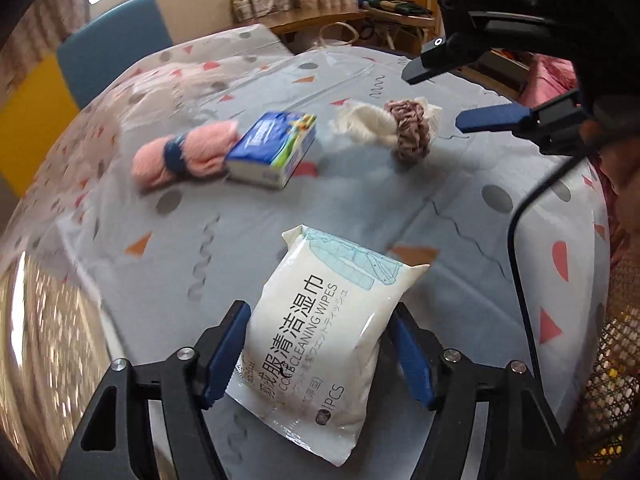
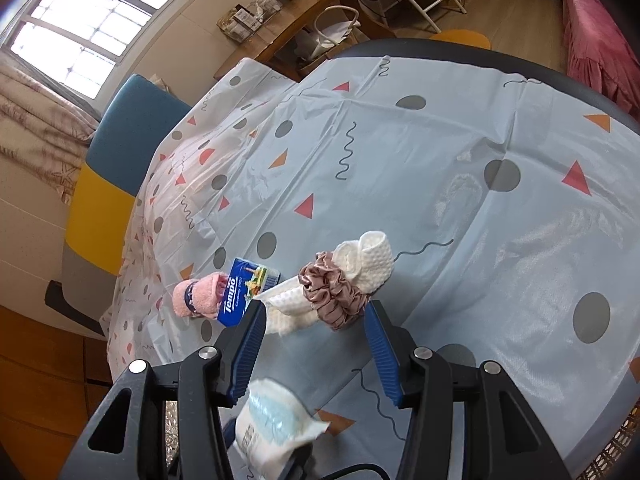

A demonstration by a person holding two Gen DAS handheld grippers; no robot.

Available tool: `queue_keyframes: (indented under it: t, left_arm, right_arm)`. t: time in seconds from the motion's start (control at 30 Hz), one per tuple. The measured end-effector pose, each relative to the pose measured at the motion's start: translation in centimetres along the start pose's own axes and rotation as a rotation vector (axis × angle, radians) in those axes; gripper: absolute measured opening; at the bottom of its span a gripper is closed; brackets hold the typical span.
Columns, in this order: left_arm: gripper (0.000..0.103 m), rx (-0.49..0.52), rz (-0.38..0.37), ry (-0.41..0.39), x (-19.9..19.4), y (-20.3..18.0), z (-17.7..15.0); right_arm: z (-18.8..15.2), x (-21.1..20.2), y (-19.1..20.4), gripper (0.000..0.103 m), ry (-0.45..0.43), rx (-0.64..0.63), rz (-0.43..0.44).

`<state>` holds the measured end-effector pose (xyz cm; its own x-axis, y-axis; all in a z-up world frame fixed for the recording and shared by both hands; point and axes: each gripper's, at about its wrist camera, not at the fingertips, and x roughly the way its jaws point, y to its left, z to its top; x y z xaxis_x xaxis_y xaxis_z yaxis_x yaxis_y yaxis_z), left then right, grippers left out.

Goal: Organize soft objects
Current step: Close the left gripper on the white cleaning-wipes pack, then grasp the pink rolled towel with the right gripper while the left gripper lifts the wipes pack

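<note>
A white pack of cleaning wipes [image 1: 320, 312] sits between the blue pads of my left gripper [image 1: 320, 356], which is shut on its two long sides; its top end also shows low in the right wrist view [image 2: 272, 420]. Farther back on the patterned tablecloth [image 1: 360, 208] lie a pink rolled towel with a dark band [image 1: 180, 156], a blue Tempo tissue pack [image 1: 276, 148] leaning on it, and a white rolled towel [image 1: 368, 122] ringed by a mauve scrunchie [image 1: 408, 132]. My right gripper [image 2: 316, 344] hovers open just short of the white towel [image 2: 372, 260] and scrunchie [image 2: 332, 292], holding nothing.
A blue and yellow chair [image 2: 120, 152] stands at the table's far left edge. Behind the table are a wooden desk [image 2: 304, 12] with boxes and a white bag. A pink bed cover [image 2: 592, 20] lies at the right. A cable [image 1: 520, 240] hangs from the right gripper.
</note>
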<state>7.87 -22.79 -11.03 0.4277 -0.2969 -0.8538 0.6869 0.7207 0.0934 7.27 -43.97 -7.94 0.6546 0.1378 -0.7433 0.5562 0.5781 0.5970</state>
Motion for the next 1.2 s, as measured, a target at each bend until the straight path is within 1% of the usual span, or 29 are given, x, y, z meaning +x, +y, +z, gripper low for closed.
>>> queue_keyframes:
  t: [0.1, 0.17, 0.23, 0.27, 0.33, 0.4, 0.47, 0.5, 0.53, 0.57, 0.6, 0.7, 0.77, 0.83, 0.87, 0.97, 1.03, 1.1, 1.2]
  left_arm:
    - [0.075, -0.070, 0.004, 0.008, -1.0, 0.5, -2.0]
    - [0.078, -0.100, -0.009, 0.031, -0.7, 0.8, -2.7]
    - [0.078, -0.117, -0.018, 0.047, -0.5, 1.1, -3.0]
    - [0.078, -0.110, -0.009, 0.040, -0.6, 1.0, -2.8]
    - [0.078, -0.050, 0.029, 0.012, -0.8, 0.3, -2.4]
    - [0.078, 0.004, 0.029, -0.006, -0.8, -0.3, -1.7]
    - [0.078, 0.017, 0.030, -0.002, -0.2, -0.6, -1.5]
    - [0.078, -0.003, 0.014, 0.002, 0.2, -0.5, -1.7]
    - [0.075, -0.038, -0.014, -0.003, 0.3, -0.1, -2.1]
    - [0.073, -0.101, -0.060, 0.002, 0.5, 0.7, -2.3]
    - [0.072, -0.131, -0.081, -0.009, 0.5, 1.1, -2.6]
    - [0.071, -0.107, -0.077, -0.053, 0.4, 0.9, -3.6]
    - [0.071, -0.111, -0.084, -0.071, 0.2, 0.8, -4.0]
    - [0.071, -0.108, -0.088, -0.084, 0.3, 1.0, -4.3]
    - [0.071, -0.105, -0.089, -0.094, 0.2, 1.0, -4.5]
    - [0.071, -0.108, -0.096, -0.103, -0.1, 1.3, -4.6]
    - [0.071, -0.111, -0.100, -0.109, -0.2, 1.4, -4.8]
    - [0.071, -0.108, -0.097, -0.114, 0.2, 1.2, -4.4]
    - [0.071, -0.110, -0.101, -0.121, 0.3, 1.4, -4.3]
  right_arm:
    - [-0.2, 0.2, 0.2, 0.052, 0.013, -0.016, 0.004]
    - [-0.3, 0.3, 0.4, 0.051, 0.022, -0.029, 0.010]
    - [-0.4, 0.5, 0.6, 0.052, 0.033, -0.042, 0.007]
    - [-0.5, 0.6, 0.8, 0.052, 0.039, -0.050, 0.005]
    - [-0.6, 0.8, 1.0, 0.052, 0.049, -0.062, -0.001]
    - [-0.7, 1.0, 1.1, 0.052, 0.056, -0.073, -0.009]
    - [-0.8, 1.1, 1.3, 0.052, 0.060, -0.084, -0.018]
    - [-0.8, 1.2, 1.3, 0.052, 0.064, -0.089, -0.021]
    - [-0.8, 1.3, 1.3, 0.052, 0.066, -0.092, -0.023]
    - [-0.9, 1.3, 1.4, 0.052, 0.068, -0.097, -0.025]
    - [-0.9, 1.4, 1.4, 0.052, 0.070, -0.104, -0.028]
    - [-1.0, 1.7, 1.9, 0.052, 0.082, -0.132, -0.031]
    - [-1.4, 2.0, 2.7, 0.052, 0.110, -0.162, -0.003]
    - [-1.9, 2.4, 4.2, 0.052, 0.139, -0.240, 0.018]
    - [-2.2, 2.5, 5.1, 0.052, 0.148, -0.290, 0.012]
    - [-2.9, 3.7, 8.8, 0.052, 0.208, -0.493, 0.020]
    - [-3.0, 4.5, 11.6, 0.052, 0.220, -0.636, 0.020]
    - [-2.8, 5.8, 14.2, 0.052, 0.241, -0.753, 0.018]
    - [-2.3, 8.5, 17.8, 0.057, 0.253, -0.906, -0.014]
